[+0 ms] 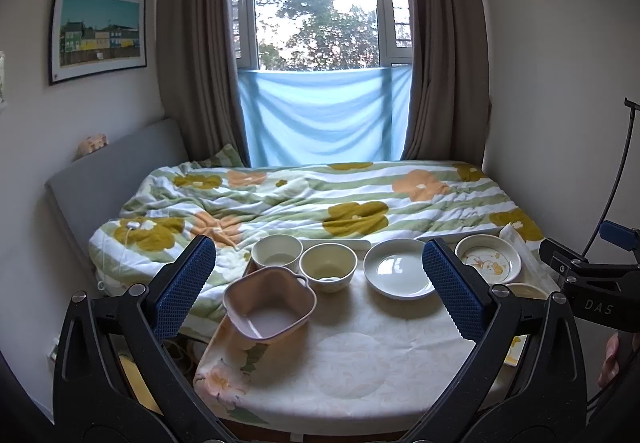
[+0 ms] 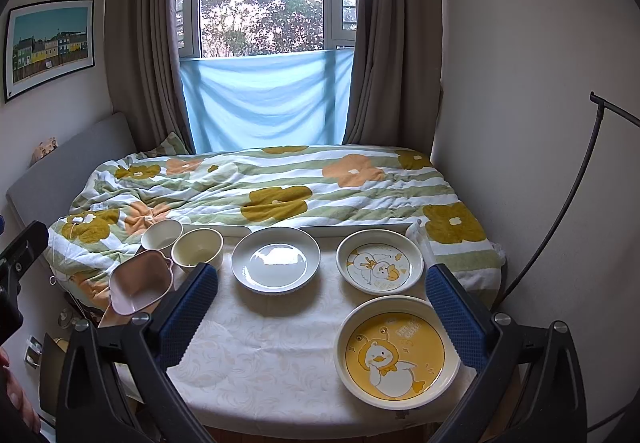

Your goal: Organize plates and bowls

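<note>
Nearest, both tongs, left (image 1: 318, 279) and right (image 2: 322, 299), gape wide and empty above the table (image 2: 256, 355). Three plates (image 2: 276, 258) lie right, three bowls (image 1: 328, 266) cluster far-left, none stacked. Nothing seems begun; next comes closing on one rim.

Three bowls (image 2: 197, 248) sit left, a white plate (image 2: 275, 259) centre, two duck plates (image 2: 379, 261) right.
</note>
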The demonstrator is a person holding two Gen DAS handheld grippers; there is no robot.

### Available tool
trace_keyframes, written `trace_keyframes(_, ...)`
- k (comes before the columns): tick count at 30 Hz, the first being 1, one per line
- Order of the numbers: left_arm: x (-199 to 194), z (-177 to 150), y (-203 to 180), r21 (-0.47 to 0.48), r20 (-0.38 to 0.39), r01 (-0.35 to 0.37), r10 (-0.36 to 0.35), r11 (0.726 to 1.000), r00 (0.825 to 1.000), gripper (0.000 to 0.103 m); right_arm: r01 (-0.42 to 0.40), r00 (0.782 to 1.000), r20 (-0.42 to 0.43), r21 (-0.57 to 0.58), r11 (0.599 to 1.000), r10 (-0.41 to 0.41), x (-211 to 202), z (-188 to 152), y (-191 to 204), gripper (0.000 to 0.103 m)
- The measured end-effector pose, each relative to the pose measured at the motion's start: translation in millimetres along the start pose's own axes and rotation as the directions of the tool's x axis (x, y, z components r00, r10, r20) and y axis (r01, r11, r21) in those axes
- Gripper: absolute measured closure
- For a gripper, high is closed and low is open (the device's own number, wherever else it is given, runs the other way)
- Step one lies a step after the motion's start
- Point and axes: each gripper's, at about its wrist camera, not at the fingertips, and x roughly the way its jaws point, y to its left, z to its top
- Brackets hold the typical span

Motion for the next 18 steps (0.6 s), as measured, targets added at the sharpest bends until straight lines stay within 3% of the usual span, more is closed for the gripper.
trace_keyframes(10,0.8,3.8,-1.3,0.005,-0.015,0.009,-0.009,1.000,1.000,0.000,0.003,1.000,-0.016,0.008,1.000,-0.003,1.3,-0.6,-1.0,0.000)
trace_keyframes(18,32.3,7.9,-20.0,0.035,-0.122,0.110,-0.105,0.993,0.987,0.000,0.049,0.994,-0.103,0.036,0.998,-0.045,6.3,-9.8,-14.3,0.000)
